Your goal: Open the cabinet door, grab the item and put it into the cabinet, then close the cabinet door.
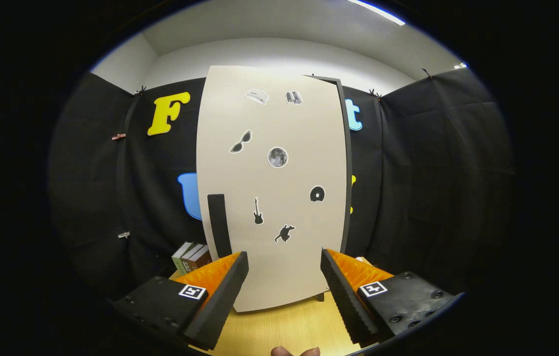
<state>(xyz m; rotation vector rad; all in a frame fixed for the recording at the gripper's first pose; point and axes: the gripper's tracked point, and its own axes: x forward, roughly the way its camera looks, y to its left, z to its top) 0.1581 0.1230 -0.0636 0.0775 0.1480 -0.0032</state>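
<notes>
Cabinet door [274,188]: rigid flat sticker-dotted panel standing shut on the wooden table [284,329] just ahead of the gripper [284,267], whose fingers are spread and empty; likely light-swinging, best taken by the dark vertical handle [219,225] near its left edge.

A recording booth: black cloth walls [433,173] around a wooden table [284,329].

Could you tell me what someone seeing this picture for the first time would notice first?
The tall pale cabinet door, dotted with small stickers, stands just ahead of the open tongs on a wooden table. A dark upright handle sits near its lower left edge, and a few books lean beside the cabinet there.
</notes>
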